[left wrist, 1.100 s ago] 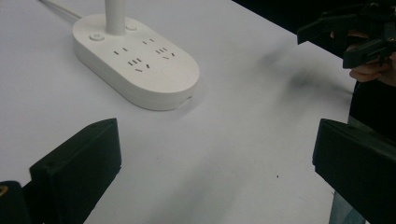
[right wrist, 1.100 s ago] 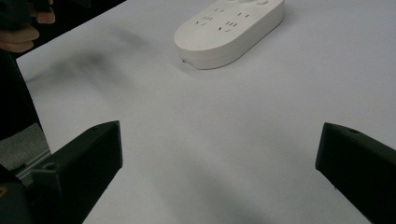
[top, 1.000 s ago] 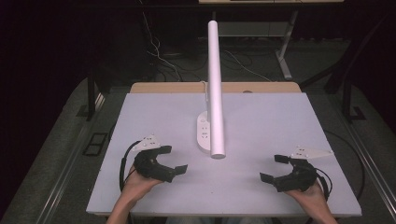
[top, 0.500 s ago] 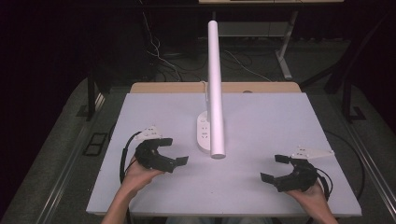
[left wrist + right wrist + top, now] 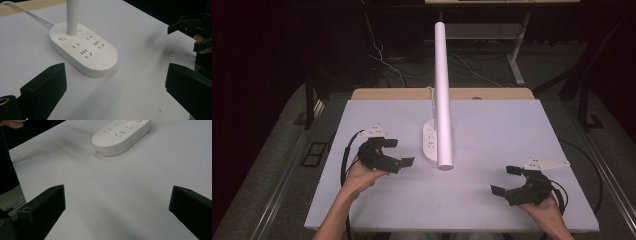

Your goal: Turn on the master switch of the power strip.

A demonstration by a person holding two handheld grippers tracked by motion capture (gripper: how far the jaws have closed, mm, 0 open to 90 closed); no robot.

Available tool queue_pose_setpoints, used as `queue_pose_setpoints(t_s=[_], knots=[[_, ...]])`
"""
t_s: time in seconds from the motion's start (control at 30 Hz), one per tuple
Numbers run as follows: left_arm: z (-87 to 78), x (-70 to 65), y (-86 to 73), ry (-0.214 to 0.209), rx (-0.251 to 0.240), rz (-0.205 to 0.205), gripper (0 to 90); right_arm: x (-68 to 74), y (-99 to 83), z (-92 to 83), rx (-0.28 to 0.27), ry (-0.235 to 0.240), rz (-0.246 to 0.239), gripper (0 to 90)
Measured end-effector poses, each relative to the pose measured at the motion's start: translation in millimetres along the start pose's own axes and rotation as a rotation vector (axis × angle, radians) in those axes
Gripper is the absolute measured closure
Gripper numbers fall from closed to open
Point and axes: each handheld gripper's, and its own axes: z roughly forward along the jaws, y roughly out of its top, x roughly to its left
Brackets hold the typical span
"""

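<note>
The lamp base (image 5: 430,145), a white oval with sockets on top, sits at the middle of the desk (image 5: 492,125), and the left gripper (image 5: 399,152) has moved up and in toward it since a second ago; it now hangs just left of the base, apart from it. The right gripper (image 5: 506,180) has stayed where it was, near the desk's front right, well apart from the base. Both grippers are wide open and hold nothing.

Counted: one lamp base, one white tube (image 5: 442,90) rising from it, one cord (image 5: 27,13), two grippers.

The left gripper view shows the base's round button (image 5: 62,38), its socket slots and the cord running off toward the desk's far edge, details too small to tell from the high view. The right gripper view shows the base (image 5: 121,136) from its rounded end.
</note>
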Motion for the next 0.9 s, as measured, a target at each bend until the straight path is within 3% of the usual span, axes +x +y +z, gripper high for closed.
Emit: queue_pose_setpoints(t_s=[0.9], knots=[[23.4, 23.6, 32.4, 0.027, 0.072, 0.038, 3.5, -2.8, 0.2, -2.7, -0.008, -0.007, 0.006, 0.0]])
